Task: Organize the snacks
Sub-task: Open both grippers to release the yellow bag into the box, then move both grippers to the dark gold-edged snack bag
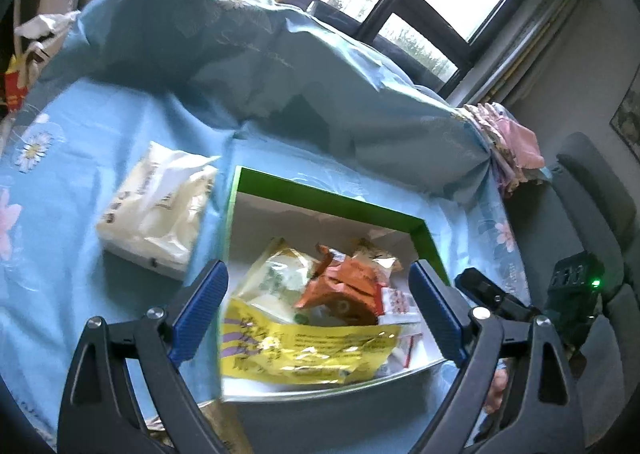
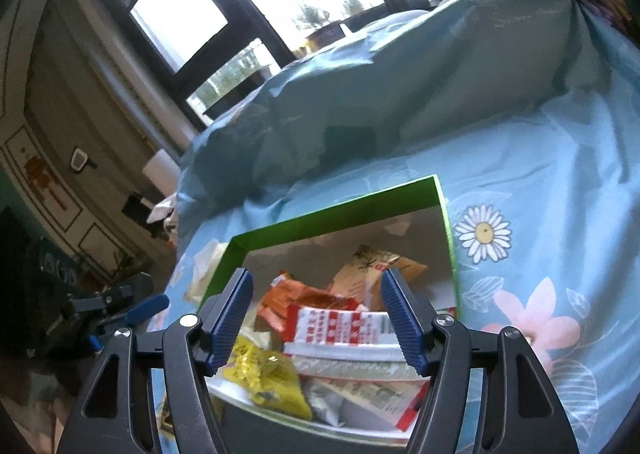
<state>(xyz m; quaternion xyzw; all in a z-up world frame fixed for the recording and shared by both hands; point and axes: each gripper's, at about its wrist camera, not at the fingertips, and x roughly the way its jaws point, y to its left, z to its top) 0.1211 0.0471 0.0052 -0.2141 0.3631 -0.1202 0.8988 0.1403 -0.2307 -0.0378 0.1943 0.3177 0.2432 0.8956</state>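
Observation:
A white box with a green rim [image 1: 332, 196] [image 2: 340, 210] sits on the blue floral sheet and holds several snack packets. Among them are a yellow packet [image 1: 304, 350] [image 2: 272, 378], an orange packet [image 1: 344, 286] [image 2: 304, 302], a tan packet [image 2: 372, 270] and a red-and-white packet [image 2: 340, 328]. My left gripper [image 1: 318, 314] hovers over the box's near-left side, open, its pads touching nothing. From the right side, my right gripper [image 2: 318, 324] hangs above the packets, also open and empty.
A pale tissue pack [image 1: 156, 214] lies left of the box. A heaped blue quilt [image 1: 280, 74] rises behind it. A grey chair [image 1: 592, 194] stands off the bed's right edge, with windows beyond. Folded pink cloths [image 1: 516, 146] lie at the quilt's end.

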